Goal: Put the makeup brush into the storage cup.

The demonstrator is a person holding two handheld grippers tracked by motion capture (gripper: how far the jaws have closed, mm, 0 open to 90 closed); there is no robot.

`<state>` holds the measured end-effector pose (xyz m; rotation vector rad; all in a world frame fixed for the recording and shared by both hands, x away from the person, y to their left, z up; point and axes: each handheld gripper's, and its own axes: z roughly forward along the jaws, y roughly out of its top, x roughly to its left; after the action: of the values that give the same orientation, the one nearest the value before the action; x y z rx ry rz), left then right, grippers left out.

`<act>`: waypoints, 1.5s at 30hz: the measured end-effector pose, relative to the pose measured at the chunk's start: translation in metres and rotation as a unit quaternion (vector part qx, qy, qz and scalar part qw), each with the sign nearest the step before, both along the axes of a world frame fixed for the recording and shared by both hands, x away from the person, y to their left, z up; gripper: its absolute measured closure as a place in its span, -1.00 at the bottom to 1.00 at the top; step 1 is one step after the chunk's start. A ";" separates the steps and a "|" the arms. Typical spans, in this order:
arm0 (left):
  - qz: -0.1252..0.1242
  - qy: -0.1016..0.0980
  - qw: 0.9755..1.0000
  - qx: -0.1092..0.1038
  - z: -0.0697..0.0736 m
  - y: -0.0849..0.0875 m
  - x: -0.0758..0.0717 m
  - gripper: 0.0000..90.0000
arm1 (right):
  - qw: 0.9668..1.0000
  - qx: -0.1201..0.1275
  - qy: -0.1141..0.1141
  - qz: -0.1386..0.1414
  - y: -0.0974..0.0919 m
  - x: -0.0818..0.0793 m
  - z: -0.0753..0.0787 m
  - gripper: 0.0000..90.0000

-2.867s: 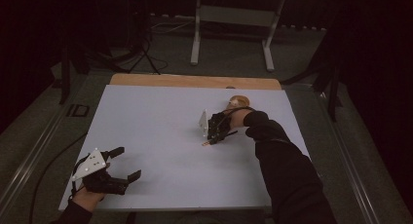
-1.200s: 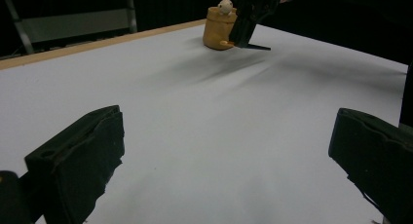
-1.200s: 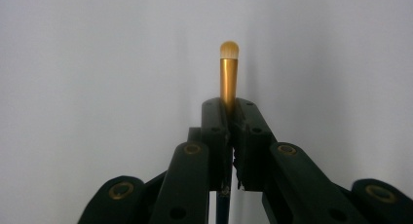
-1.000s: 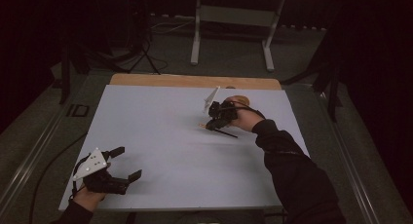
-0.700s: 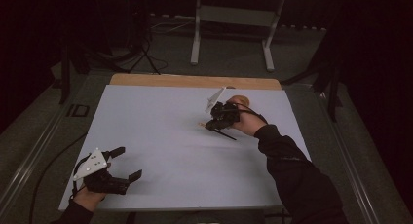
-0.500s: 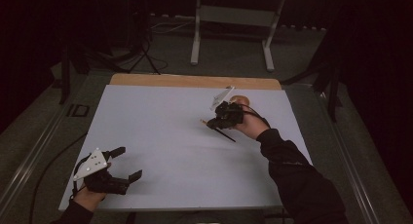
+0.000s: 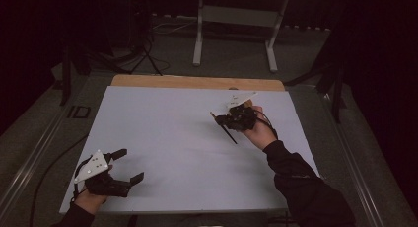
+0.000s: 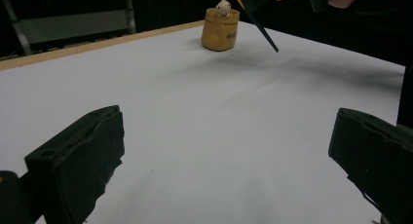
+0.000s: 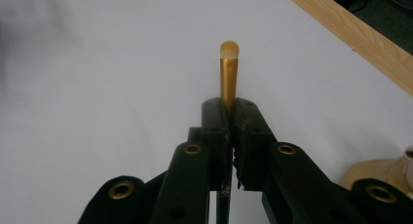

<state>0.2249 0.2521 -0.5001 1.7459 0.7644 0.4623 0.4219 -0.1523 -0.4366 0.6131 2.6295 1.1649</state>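
The right gripper [image 7: 231,119] holds a thin paintbrush with a dark handle, a gold metal neck and a small yellow-orange tip [image 9: 228,77]. Its two black jaws are pressed tight on the brush, pinching it near the gold part. In the right gripper view the tip sticks out past the jaws, above the white counter [image 7: 167,138]. In the high view the dark handle slants down from the gripper toward the counter, near the far right part of it. The brush is up in the air and does not lie on the counter.

A small round tan wooden pot with a little white figure on top [image 8: 220,28] stands on the counter near its far wooden edge, close to the right gripper.

The left gripper [image 7: 125,165] is at the near left corner of the counter, well apart from the brush. Its jaws are spread wide with nothing between them.
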 end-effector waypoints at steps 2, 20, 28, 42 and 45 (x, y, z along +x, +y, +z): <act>0.000 0.000 1.000 0.000 0.000 0.000 0.000 -0.99 | 1.000 0.012 0.001 -0.010 -0.003 -0.002 0.001 0.87; -0.007 0.000 1.000 -0.002 -0.001 -0.001 0.003 -0.99 | 0.991 0.081 -0.069 -0.086 -0.026 -0.022 0.005 0.87; -0.010 -0.001 1.000 0.000 0.000 -0.004 0.004 -0.99 | 0.984 0.103 -0.096 -0.109 -0.039 -0.031 0.008 0.87; -0.008 -0.002 1.000 0.000 0.000 -0.005 0.004 -0.99 | 0.972 0.128 -0.119 -0.156 -0.069 -0.050 0.012 0.87; -0.009 -0.002 1.000 0.001 0.000 -0.006 0.005 -0.99 | 0.969 0.130 -0.126 -0.167 -0.073 -0.052 0.016 0.87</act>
<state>0.2294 0.2461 -0.5001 1.7518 0.7457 0.4535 0.3695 -0.2256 -0.4209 0.8536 2.0810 1.3817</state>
